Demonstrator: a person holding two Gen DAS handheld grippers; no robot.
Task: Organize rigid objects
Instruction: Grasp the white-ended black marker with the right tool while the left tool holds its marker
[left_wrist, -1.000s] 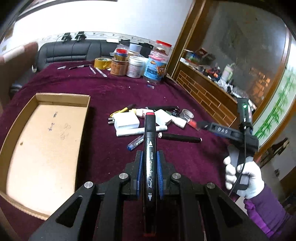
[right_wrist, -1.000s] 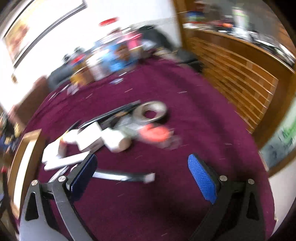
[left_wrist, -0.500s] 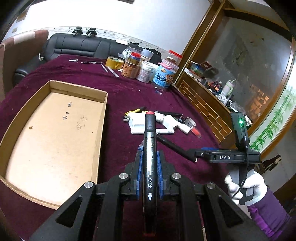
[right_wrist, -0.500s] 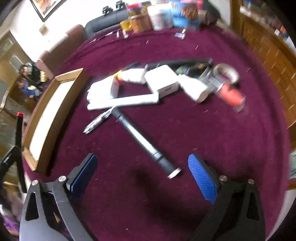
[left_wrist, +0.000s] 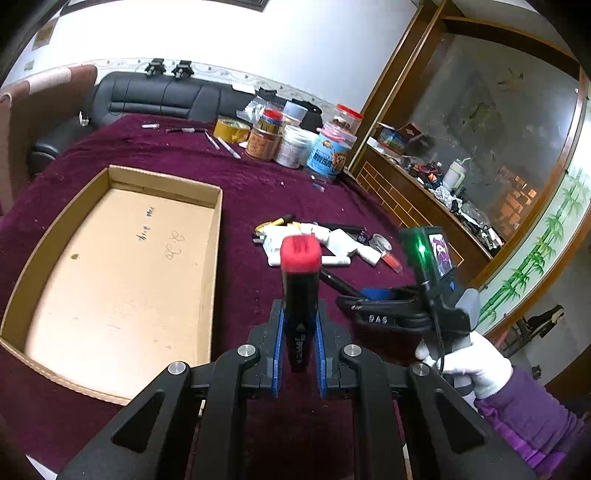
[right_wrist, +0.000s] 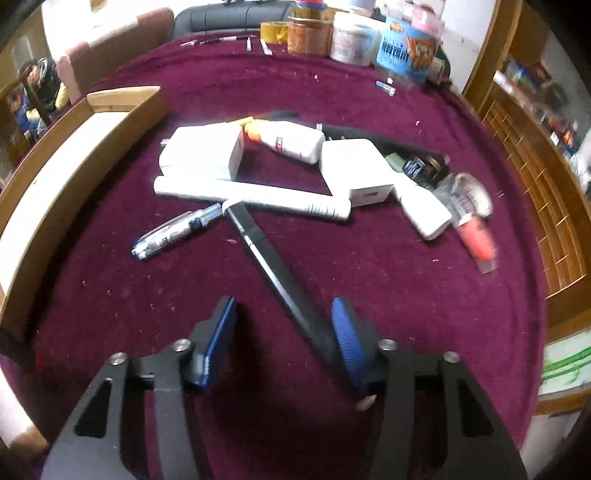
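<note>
Maroon cloth covers the counter (right_wrist: 369, 280). Your left gripper (left_wrist: 298, 354) has its jaws clamped on a black marker (left_wrist: 300, 291) with a red cap, raised just right of the empty cardboard tray (left_wrist: 218, 236) — likely its destination. Your right gripper (right_wrist: 284, 336) hangs low with jaws apart, straddling a long black pen (right_wrist: 277, 266) that lies flat, one blue pad close against it, seemingly ready to close. Beyond lies the unsorted pile: white chargers (right_wrist: 354, 170), a white tube — and a clear ballpoint.
</note>
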